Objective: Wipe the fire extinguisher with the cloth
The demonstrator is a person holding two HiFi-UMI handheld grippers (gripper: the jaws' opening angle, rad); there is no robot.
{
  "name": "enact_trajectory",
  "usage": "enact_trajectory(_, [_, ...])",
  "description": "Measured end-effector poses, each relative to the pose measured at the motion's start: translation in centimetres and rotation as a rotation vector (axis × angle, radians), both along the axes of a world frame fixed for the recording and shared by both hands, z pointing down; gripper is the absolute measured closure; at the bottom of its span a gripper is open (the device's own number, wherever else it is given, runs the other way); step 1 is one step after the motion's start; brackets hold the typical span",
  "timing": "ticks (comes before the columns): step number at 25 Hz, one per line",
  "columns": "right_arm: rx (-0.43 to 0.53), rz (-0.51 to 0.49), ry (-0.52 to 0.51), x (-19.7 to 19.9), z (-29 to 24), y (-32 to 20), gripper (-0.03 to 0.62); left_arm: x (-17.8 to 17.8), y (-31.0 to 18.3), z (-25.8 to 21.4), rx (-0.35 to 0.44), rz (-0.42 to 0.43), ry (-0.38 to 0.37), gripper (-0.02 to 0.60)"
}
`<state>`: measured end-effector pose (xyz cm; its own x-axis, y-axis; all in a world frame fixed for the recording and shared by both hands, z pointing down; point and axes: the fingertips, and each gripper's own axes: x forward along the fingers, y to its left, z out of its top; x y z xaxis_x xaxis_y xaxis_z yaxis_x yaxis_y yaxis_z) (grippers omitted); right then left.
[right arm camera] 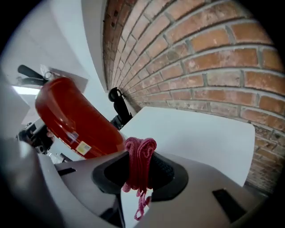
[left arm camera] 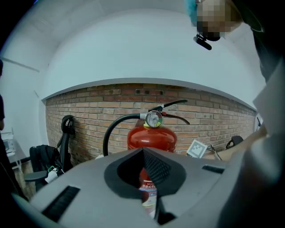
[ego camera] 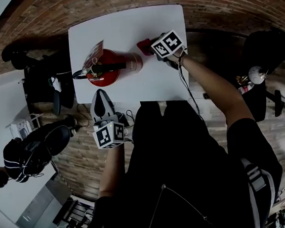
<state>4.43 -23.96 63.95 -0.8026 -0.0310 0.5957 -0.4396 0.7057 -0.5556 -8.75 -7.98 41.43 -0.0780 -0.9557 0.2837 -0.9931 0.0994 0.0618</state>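
A red fire extinguisher (ego camera: 106,69) stands upright on the white table (ego camera: 124,23), with a black hose and a pressure gauge on top. It fills the middle of the left gripper view (left arm camera: 151,136) and the left of the right gripper view (right arm camera: 73,118). My right gripper (ego camera: 149,47) is just right of it, shut on a bunched pink-red cloth (right arm camera: 139,156), which shows in the head view (ego camera: 144,45) close to the cylinder. I cannot tell whether they touch. My left gripper (ego camera: 100,97) sits at the table's near edge, pointing at the extinguisher, jaws together and holding nothing.
A paper tag (ego camera: 93,53) hangs at the extinguisher's neck. Left of the table stand a black chair and bags (ego camera: 40,80), and a person (ego camera: 17,156) stands farther left. Another dark chair (ego camera: 268,50) is at the right. The floor and the wall are brick.
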Motion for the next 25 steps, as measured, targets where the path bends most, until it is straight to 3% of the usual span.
enact_trajectory(7, [-0.131,-0.096,0.073,-3.6,7.3,0.6,0.470,-1.1,0.6,1.3,-0.031,-0.043,0.000,0.574])
enact_trajectory(17, [-0.196,-0.192,0.166,-6.1,13.4,0.7,0.470,-1.3,0.9,2.1,-0.058,-0.076,-0.004,0.574])
enact_trajectory(25, [-0.227,-0.213,0.174,-6.8,14.8,1.0,0.471,-1.5,1.5,2.9,-0.078,-0.100,-0.004,0.574])
